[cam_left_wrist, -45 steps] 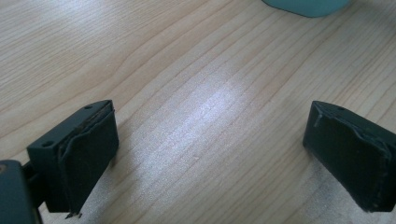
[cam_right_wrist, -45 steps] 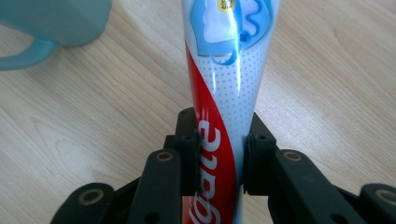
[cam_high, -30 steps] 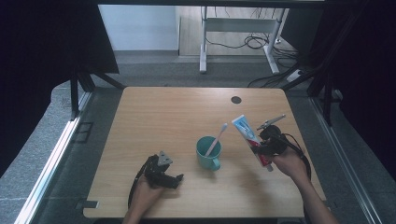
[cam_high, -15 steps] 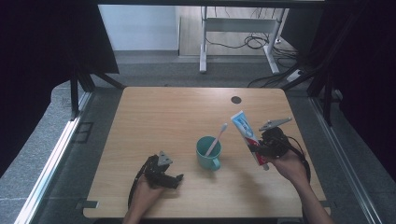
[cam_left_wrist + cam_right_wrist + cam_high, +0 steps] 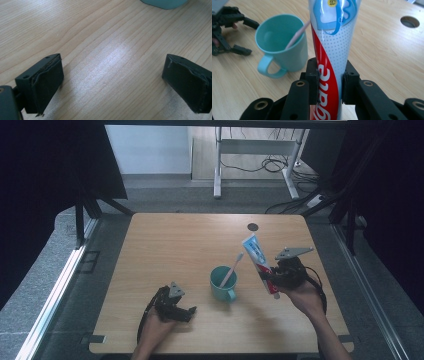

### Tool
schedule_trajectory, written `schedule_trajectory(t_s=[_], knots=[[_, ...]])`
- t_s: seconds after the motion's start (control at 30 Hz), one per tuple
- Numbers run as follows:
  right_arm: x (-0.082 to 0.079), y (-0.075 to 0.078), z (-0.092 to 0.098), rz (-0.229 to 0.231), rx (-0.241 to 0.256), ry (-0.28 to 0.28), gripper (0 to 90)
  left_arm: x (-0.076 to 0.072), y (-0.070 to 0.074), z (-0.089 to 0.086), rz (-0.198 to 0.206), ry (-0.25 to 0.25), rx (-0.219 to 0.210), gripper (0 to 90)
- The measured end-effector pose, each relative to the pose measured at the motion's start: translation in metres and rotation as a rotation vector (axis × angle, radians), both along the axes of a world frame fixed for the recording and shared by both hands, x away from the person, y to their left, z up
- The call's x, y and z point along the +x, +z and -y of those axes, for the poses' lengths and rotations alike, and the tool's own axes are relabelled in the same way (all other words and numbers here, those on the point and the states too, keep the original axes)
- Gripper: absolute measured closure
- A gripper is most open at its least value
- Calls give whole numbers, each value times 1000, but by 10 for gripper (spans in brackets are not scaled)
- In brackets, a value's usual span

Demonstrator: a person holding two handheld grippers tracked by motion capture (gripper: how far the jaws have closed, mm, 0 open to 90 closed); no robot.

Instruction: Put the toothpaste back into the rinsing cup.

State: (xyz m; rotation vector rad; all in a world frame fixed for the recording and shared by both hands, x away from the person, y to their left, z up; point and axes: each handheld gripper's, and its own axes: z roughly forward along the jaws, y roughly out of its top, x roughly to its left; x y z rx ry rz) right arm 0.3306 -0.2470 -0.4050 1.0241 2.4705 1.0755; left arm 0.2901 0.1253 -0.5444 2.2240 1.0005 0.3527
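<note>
A teal mug (image 5: 223, 284) stands mid-table with a pink toothbrush (image 5: 231, 268) leaning in it. To its right my right gripper (image 5: 270, 279) is shut on a red, white and blue toothpaste tube (image 5: 256, 257), held above the table and slanting up to the left. In the right gripper view the tube (image 5: 331, 47) rises between the jaws, with the mug (image 5: 281, 45) and toothbrush (image 5: 297, 33) just left of it. My left gripper (image 5: 189, 312) rests on the table left of the mug, open and empty; its fingers (image 5: 46, 80) spread wide over bare wood.
A round dark hole (image 5: 253, 227) sits in the wooden table (image 5: 165, 245) near its far edge. The mug's base (image 5: 163, 3) shows at the top of the left gripper view. A desk frame and cables lie on the floor beyond.
The right gripper has lifted the toothpaste tube and tilted it more upright, nearer the mug. The left gripper has stayed put.
</note>
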Motion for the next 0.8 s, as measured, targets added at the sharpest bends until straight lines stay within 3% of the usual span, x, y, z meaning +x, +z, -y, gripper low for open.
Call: schedule_trajectory(t_s=[0.37,0.8], knots=[[-1,2,-11,49,64,32,719,0,0,0,-1,-1,1,35],[-1,3,-24,83,103,50,719,0,0,0,-1,-1,1,35]])
